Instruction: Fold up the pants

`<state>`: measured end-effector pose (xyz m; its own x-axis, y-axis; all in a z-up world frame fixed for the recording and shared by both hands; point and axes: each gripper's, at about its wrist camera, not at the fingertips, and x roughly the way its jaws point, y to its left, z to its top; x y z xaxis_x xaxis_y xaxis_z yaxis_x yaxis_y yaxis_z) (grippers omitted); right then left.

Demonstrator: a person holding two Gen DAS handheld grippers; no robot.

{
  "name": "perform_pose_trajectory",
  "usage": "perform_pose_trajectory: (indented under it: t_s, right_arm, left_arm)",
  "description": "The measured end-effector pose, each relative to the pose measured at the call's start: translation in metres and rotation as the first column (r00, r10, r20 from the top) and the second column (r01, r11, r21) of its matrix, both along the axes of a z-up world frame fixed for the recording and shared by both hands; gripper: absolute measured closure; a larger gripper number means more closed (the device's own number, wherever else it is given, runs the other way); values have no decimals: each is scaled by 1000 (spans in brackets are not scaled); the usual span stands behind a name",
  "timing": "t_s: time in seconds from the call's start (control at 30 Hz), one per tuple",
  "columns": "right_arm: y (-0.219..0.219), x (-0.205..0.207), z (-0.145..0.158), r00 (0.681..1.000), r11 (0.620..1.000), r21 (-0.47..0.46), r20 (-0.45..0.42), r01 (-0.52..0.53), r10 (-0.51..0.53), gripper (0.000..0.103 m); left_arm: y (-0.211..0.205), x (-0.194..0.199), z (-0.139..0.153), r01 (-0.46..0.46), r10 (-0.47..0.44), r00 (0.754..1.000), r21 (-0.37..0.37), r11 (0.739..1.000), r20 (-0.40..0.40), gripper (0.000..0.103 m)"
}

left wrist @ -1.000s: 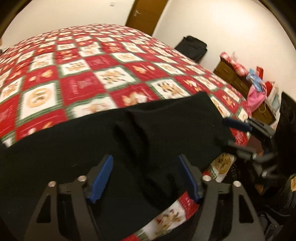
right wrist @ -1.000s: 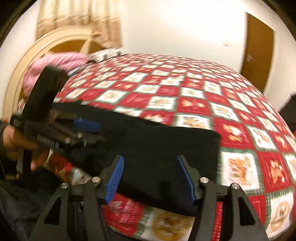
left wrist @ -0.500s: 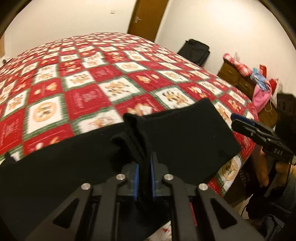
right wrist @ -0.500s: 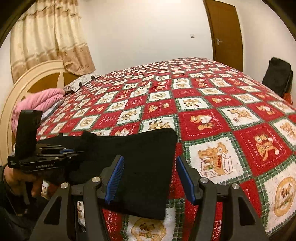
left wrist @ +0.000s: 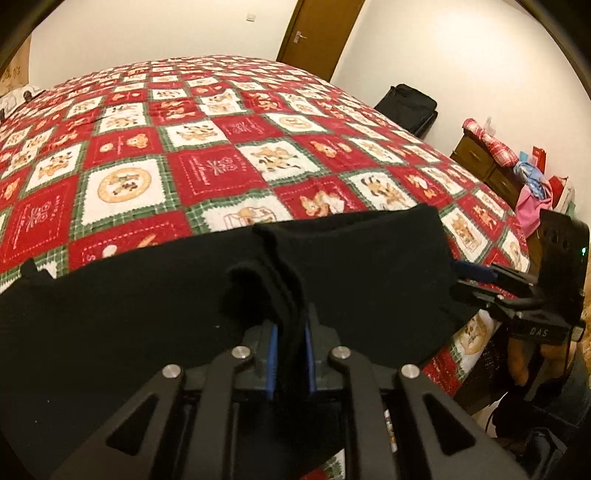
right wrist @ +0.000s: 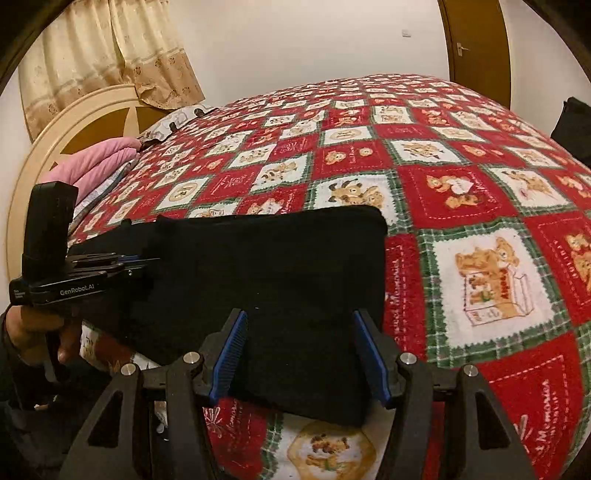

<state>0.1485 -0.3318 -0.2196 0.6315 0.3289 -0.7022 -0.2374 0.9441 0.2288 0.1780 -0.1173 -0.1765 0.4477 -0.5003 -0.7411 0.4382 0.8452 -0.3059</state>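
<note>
Black pants (left wrist: 369, 266) lie flat along the near edge of the bed, across the red patchwork bedspread (left wrist: 207, 173). My left gripper (left wrist: 290, 326) is shut on a raised bunch of the black fabric near the middle of the pants. From the right wrist view this gripper (right wrist: 142, 260) shows at the left, held by a hand (right wrist: 33, 328). My right gripper (right wrist: 300, 325) stands open just over the square end of the pants (right wrist: 280, 258), its blue pads (right wrist: 231, 347) clear of the cloth. In the left wrist view it (left wrist: 476, 275) sits by the pants' right edge.
A cream headboard (right wrist: 74, 122), pink bedding (right wrist: 96, 162) and a curtain (right wrist: 107, 55) are at the bed's head. A brown door (left wrist: 314, 33), a black suitcase (left wrist: 406, 107) and a cluttered wooden dresser (left wrist: 491, 166) line the far wall. The bed's edge drops off just below the pants.
My left gripper's jaws closed on a fold of the pants and pulled it up into a bunch. The right gripper rolled level and sank towards the pants' end, still open.
</note>
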Motion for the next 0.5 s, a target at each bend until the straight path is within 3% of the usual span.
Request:
perform_pose_trajectory:
  t_s: [0.07,0.13,0.2,0.27,0.4,0.5]
  right_arm:
    - [2,-4,7,1000,1000,-7,22,-11,11,43]
    - [5,-7,13,999,1000,-21,48,-4,5,43]
    - [8,-10,18,997,1000,-11,69,-18,18,43]
    - [11,-8,24,996,1000,1,87,-31,31,43]
    - [19,15,33,992,1000,-21,125,-19,21,42]
    - [15,49,14,1000,999,-38,18,14,-14,41]
  left_arm:
    - [2,-1,2,-2,2,1000,8,1000,8,86]
    - [3,-4,6,-12,11,999,36,999,32,78]
    - [5,-6,7,-23,19,998,67,997,59,63]
    - [9,-5,6,-38,33,998,83,996,59,58]
    - [11,-3,3,-47,43,998,81,996,51,58]
    - [8,-4,3,-46,39,997,105,993,66,56]
